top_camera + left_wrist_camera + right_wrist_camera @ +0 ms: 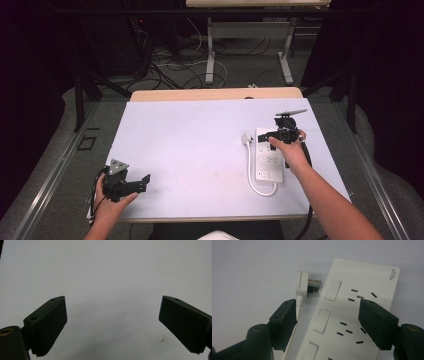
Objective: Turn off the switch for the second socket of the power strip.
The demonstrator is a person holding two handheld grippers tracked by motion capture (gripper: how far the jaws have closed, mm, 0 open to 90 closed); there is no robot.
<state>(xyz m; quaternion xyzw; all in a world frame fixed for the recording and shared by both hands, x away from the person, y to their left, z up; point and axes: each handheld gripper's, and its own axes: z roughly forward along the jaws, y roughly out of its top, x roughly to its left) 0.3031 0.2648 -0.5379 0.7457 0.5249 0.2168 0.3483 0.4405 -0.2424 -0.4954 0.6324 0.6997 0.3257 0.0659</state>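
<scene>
Nearest the person, the left gripper point(131, 184) rests at the near left of the white table point(190, 145), its jaws spread wide with nothing between them — in the left gripper view they frame bare tabletop and a small brownish speck. Farther off, at the right side of the table, the right gripper point(329, 320) hovers over the far end of the white power strip point(269, 155), jaws released and straddling the strip's width without gripping it; the left jaw stands just beside the white cable point(298, 307). The work appears barely begun: the plug point(308, 286) lies loose on the table, touching or almost touching the strip's far left edge, its metal prongs pointing at the strip's side, not seated in any socket. What seems left is to grasp the plug or the strip and then move or connect it. The strip itself is a flat white slab with rocker switches along one side, sockets beside them and a small grey logo at its far corner; its cable loops round the near end.
</scene>
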